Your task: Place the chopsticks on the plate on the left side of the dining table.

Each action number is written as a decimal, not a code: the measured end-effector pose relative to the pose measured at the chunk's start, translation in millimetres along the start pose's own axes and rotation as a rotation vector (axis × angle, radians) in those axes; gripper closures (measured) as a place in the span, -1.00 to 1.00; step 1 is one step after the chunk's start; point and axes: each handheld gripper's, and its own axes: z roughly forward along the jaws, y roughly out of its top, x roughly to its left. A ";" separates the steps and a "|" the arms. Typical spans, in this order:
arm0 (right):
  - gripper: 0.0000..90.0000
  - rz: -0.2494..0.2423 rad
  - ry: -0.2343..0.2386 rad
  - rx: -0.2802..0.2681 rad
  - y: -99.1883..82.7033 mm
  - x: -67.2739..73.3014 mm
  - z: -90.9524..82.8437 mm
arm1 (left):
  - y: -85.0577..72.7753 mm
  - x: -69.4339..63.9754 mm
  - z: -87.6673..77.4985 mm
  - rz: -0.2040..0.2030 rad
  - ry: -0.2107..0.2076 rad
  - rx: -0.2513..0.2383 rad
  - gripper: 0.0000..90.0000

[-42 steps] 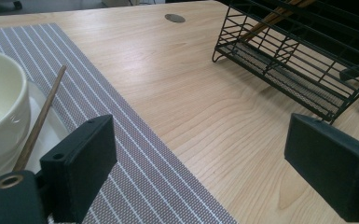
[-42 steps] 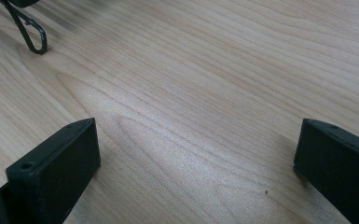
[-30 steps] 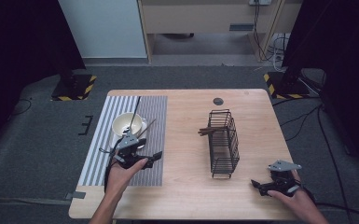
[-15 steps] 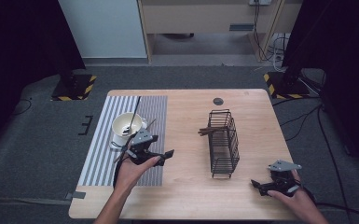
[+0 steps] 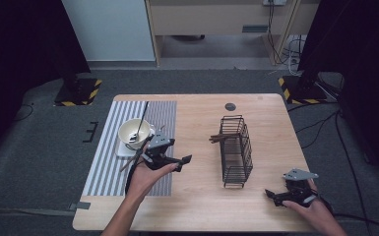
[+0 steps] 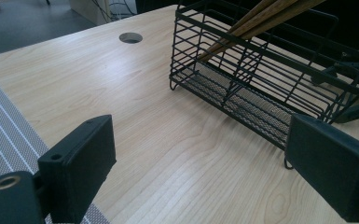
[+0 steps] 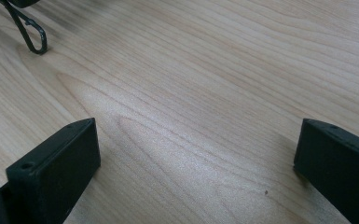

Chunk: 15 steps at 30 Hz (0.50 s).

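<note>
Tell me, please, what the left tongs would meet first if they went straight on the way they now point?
Most likely the black wire basket holding the wooden chopsticks. The left tongs, open, point across bare table toward its long side; depth is hard to judge.

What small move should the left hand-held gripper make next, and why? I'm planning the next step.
Probably swing the left hand-held gripper back toward the bowl and down to the spoon resting in it. Its jaws stand wide open and empty, pointing toward the wire basket, which already holds chopsticks.
</note>
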 end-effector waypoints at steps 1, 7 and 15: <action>-1.00 0.000 0.000 0.000 0.0 0.0 0.0 | 1.2 -0.8 0.9 0.002 -0.003 0.000 -0.81; -1.00 0.002 0.000 0.000 0.0 0.1 0.0 | 8.2 -3.7 2.3 -0.001 -0.016 0.001 -0.78; -1.00 0.002 0.000 0.001 0.0 0.1 0.0 | 19.8 -10.7 4.3 0.031 -0.022 -0.010 -0.72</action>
